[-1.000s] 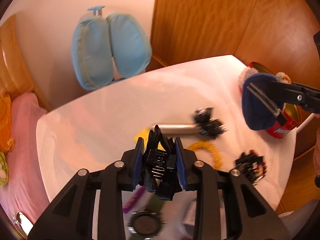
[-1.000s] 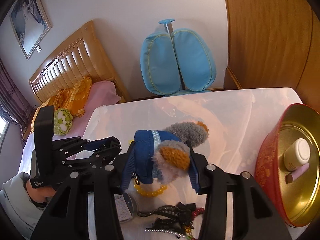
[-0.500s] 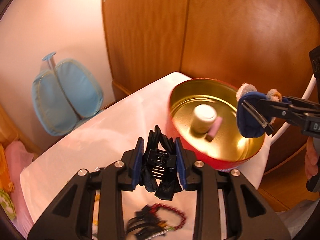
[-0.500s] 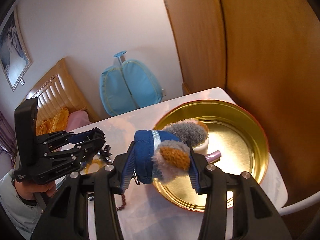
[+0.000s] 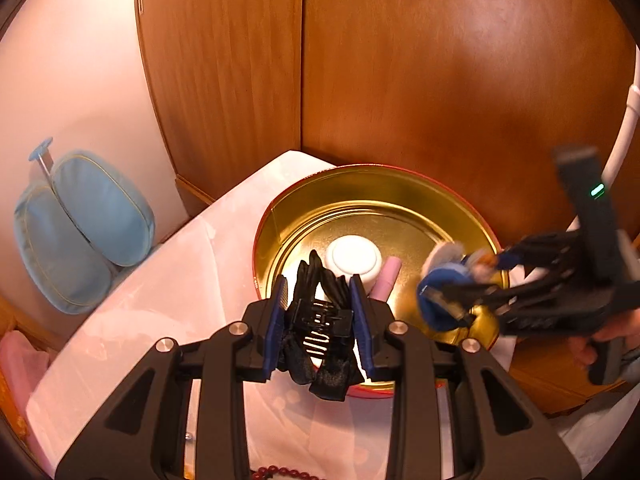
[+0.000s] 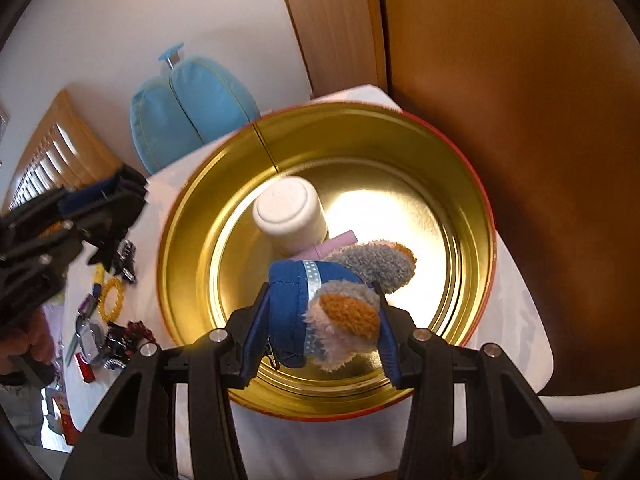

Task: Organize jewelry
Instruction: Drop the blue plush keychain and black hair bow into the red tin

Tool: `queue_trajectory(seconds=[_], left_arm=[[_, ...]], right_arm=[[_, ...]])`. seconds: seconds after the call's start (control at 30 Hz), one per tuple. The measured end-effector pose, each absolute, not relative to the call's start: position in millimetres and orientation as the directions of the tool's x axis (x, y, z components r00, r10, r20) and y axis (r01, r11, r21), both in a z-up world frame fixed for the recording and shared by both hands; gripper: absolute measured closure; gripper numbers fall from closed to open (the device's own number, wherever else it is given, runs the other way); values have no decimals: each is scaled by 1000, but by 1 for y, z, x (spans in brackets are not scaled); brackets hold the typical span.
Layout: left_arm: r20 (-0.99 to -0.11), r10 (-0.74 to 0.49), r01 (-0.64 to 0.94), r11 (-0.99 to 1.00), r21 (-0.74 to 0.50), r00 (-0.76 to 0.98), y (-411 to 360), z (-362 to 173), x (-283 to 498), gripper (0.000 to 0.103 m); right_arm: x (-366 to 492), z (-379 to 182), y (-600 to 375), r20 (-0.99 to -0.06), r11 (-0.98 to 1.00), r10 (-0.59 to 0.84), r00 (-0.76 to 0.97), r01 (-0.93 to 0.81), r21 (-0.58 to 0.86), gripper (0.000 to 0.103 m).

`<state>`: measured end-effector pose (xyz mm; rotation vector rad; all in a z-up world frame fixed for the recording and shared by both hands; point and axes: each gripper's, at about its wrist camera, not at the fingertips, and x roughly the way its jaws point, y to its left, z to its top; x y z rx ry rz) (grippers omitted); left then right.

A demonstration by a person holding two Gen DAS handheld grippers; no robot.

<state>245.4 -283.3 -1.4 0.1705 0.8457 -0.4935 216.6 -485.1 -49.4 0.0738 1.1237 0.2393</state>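
Over the tin [image 6: 476, 216]: both grippers have arrived from the cluttered surface [image 6: 132, 280].
Left gripper [image 5: 320, 312]: jaws clamped on hair clip [image 5: 320, 316].
Right gripper [image 6: 320, 324]: jaws clamped on plush charm [image 6: 340, 292].
Meaning: both drops look next.

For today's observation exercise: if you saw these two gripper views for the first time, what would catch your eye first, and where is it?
The big round gold tin with its red outside fills the table's far corner, a white jar and a pink tube inside it. Over its near rim the right gripper is clamped on a blue plush toy. The left gripper is shut on a black hair clip at the tin's edge.
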Motion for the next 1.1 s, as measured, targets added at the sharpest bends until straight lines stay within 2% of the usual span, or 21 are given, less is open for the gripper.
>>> queue_trajectory(seconds=[0.17,0.27,0.3,0.37,0.47,0.6,0.77,0.93,1.1], left_arm=[[-763,-363,495,866,-65,535,-283,-11,252,72],[-766,-378,498,863,-87,520,-284,-14,256,72],[-770,-378,498,862,-91,514,-287,-14,258,72],[-777,-387,513,853,-97,496,-294,-15,261,72],[-796,-400,557,825,-97,454,-315,-18,264,72],[-846,-372,585,806,-91,381,-339,-36,271,72],[-919,-267,577,815,-55,290,-360,-62,285,71],[-955,-188,565,825,-28,228,-371,-87,297,71],[-968,-161,543,839,-30,195,-376,-103,312,70]], right_arm=[[237,-82,-474,-945,978,158,286,-178,110,54],[241,-82,-466,-946,975,144,292,-207,85,50],[241,-80,-465,-944,974,146,296,-211,85,46],[237,-70,-467,-925,972,168,340,-215,97,21],[225,-48,-477,-884,973,171,434,-214,83,11],[209,-27,-493,-839,976,164,520,-209,61,11],[194,-9,-512,-793,979,174,584,-189,75,11],[185,-3,-523,-784,983,167,598,-163,86,11],[178,-1,-526,-785,985,155,601,-151,78,11]])
